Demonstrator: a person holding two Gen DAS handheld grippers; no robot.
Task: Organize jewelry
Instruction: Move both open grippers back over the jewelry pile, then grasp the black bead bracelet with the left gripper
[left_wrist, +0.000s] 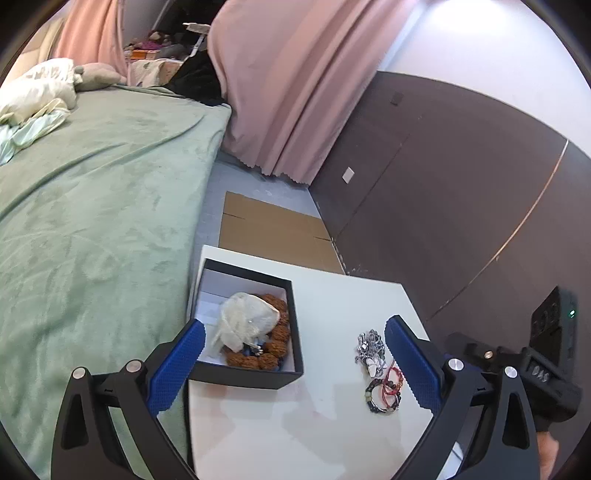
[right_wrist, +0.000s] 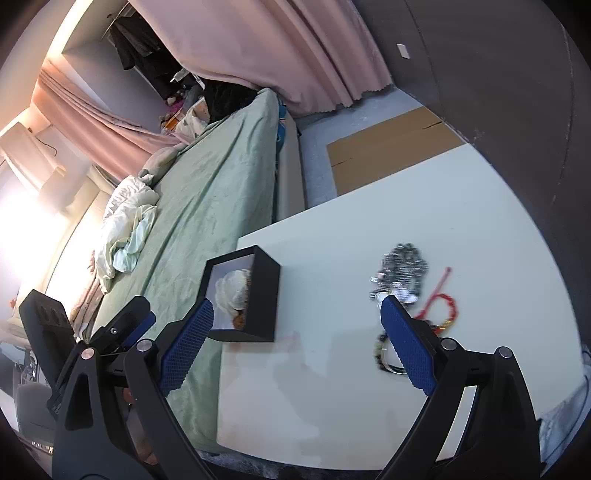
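Note:
A black box (left_wrist: 258, 374) with a white lining stands at the left edge of the white table (left_wrist: 321, 424). In it lie a cream pouch (left_wrist: 245, 323) and a brown bead bracelet (left_wrist: 275, 354). On the table to the right lie a silver chain (left_wrist: 369, 345), a red cord bracelet (left_wrist: 391, 376) and a dark bead bracelet (left_wrist: 380, 398). My left gripper (left_wrist: 293, 345) is open and empty above the table. My right gripper (right_wrist: 295, 321) is open and empty; the box (right_wrist: 258, 295), silver chain (right_wrist: 402, 269) and red cord bracelet (right_wrist: 441, 299) show ahead of it.
A bed with a green blanket (left_wrist: 99, 206) runs along the table's left side. Flat cardboard (left_wrist: 269, 229) lies on the floor beyond the table. A dark wardrobe (left_wrist: 443, 184) stands to the right and pink curtains (left_wrist: 288, 81) hang behind.

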